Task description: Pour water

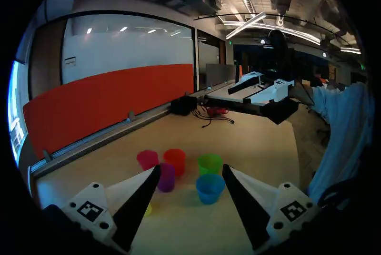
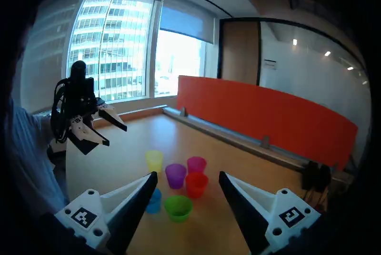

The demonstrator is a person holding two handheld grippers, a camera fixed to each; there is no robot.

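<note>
Cups: six small plastic cups, upright and open end up, grouped on the table (image 2: 224, 226). Contents can't be told.
Cup colours, right gripper view: yellow cup (image 2: 154, 160), purple cup (image 2: 175, 175), pink cup (image 2: 196, 163), red cup (image 2: 196, 184), green cup (image 2: 178, 207), blue cup (image 2: 153, 201).
Cup layout, right gripper view: green nearest the cam. Red is just behind it, w/ pink behind red. Purple is just beside red and yellow lies beyond purple. Blue is partly hidden by that gripper's finger.
Cup layout, left gripper view: blue nearest, green behind it. Purple stands in front of pink and red. Yellow is mostly hidden behind the finger.
Cup spacing: close-packed; can't tell whether any touch.
Left gripper (image 1: 190, 167): fingers spread wide, gripping nothing, framing the cup group from above. Seen from the right gripper view it is held up over the table's far-left part, well apart from the cups, jaws apart.
Right gripper (image 2: 187, 174): fingers spread wide, gripping nothing, aimed at the cups. Seen from the left gripper view it is raised off to the right, well apart from the cups, fingers apart.
Person: pale blue sleeve (image 1: 347, 126) behind the right gripper.
Table: light wood top.
Orange partition (image 2: 266, 112): runs along the table's long edge, beyond the cups.
Cables (image 1: 212, 117): black tangle next to a black box (image 1: 183, 105) at the table's far end.
Window (image 2: 114, 45): large, bright, w/ buildings outside.
Ceiling lights (image 1: 245, 24): strip lamps, lit.
</note>
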